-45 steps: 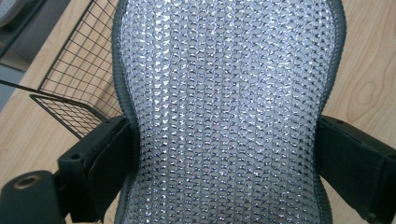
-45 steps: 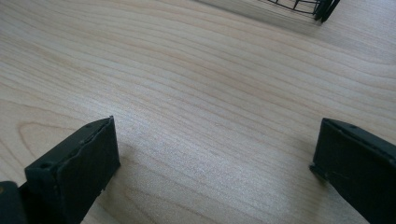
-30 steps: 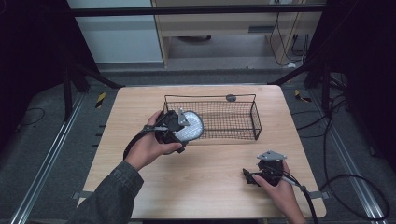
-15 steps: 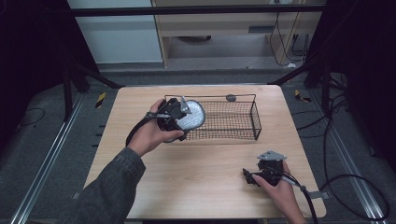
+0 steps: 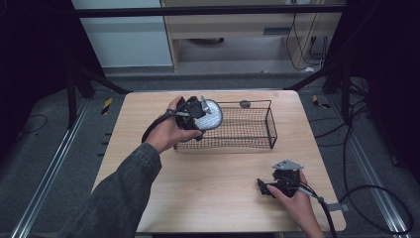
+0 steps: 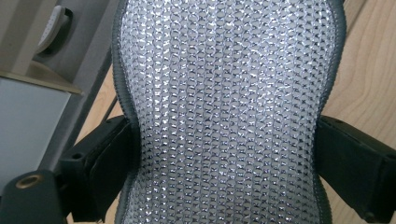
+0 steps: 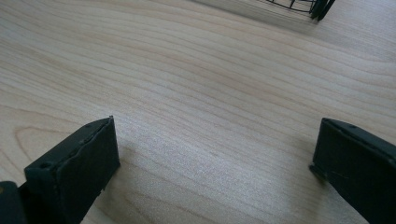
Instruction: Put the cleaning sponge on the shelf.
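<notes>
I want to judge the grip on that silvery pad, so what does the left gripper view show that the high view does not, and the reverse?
The left gripper view shows the silvery mesh pad close up: its woven sparkly surface, grey stitched edge, and both jaws pressing its sides where it narrows. The high view shows the left tool holding the pad over the left end of the black wire basket, and the right tool resting apart on the wooden table. Both show the pad held in the left tool above the table.

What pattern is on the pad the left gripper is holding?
A shiny silver woven mesh on the pad with a dark grey edge, clearest in the left gripper view.
</notes>
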Motion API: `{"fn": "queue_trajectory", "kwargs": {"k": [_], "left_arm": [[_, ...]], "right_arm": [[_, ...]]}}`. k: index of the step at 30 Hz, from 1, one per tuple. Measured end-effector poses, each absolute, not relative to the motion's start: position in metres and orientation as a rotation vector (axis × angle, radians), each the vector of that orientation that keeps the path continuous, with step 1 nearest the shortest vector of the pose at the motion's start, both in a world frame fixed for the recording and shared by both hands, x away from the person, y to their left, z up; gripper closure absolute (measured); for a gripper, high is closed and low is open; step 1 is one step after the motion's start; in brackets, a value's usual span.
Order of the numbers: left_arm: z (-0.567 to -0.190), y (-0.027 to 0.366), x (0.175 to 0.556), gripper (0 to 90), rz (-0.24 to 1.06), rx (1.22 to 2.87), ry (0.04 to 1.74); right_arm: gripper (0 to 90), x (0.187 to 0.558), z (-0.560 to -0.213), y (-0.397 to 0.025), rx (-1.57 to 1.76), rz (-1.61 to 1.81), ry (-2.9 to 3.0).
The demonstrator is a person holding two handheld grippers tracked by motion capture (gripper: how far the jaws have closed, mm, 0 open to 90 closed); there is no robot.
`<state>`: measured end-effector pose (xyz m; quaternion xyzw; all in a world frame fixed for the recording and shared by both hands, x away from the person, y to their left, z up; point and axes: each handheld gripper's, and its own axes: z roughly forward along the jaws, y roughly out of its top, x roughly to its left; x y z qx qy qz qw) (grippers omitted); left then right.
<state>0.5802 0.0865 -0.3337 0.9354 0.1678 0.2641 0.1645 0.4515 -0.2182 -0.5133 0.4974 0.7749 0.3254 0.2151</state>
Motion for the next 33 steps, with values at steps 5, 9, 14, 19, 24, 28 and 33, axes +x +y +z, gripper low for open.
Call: {"fn": "queue_trajectory", "kwargs": {"k": [5, 9, 14, 19, 24, 28, 33], "left_arm": [[-0.331, 0.077, 0.584, 7.9, 0.774, 2.661, 0.447], [-0.33, 0.074, 0.587, 7.9, 0.799, 2.653, 0.43], [-0.327, 0.076, 0.588, 7.9, 0.824, 2.639, 0.421], [-0.328, 0.078, 0.592, 8.0, 0.85, 2.645, 0.413], [-0.33, 0.081, 0.601, 8.1, 0.878, 2.643, 0.424], [-0.334, 0.08, 0.608, 8.1, 0.89, 2.637, 0.41], [-0.341, 0.078, 0.616, 8.1, 0.908, 2.658, 0.383]], "right_arm": [[0.5, 0.452, -0.513, -0.218, 1.372, 0.899, 2.151], [0.5, 0.452, -0.513, -0.218, 1.384, 0.903, 2.142], [0.5, 0.451, -0.513, -0.218, 1.388, 0.903, 2.142], [0.4, 0.451, -0.513, -0.218, 1.389, 0.905, 2.141], [0.4, 0.451, -0.513, -0.218, 1.384, 0.905, 2.141], [0.4, 0.451, -0.513, -0.218, 1.383, 0.905, 2.142], [0.4, 0.451, -0.513, -0.218, 1.383, 0.905, 2.142]]}}
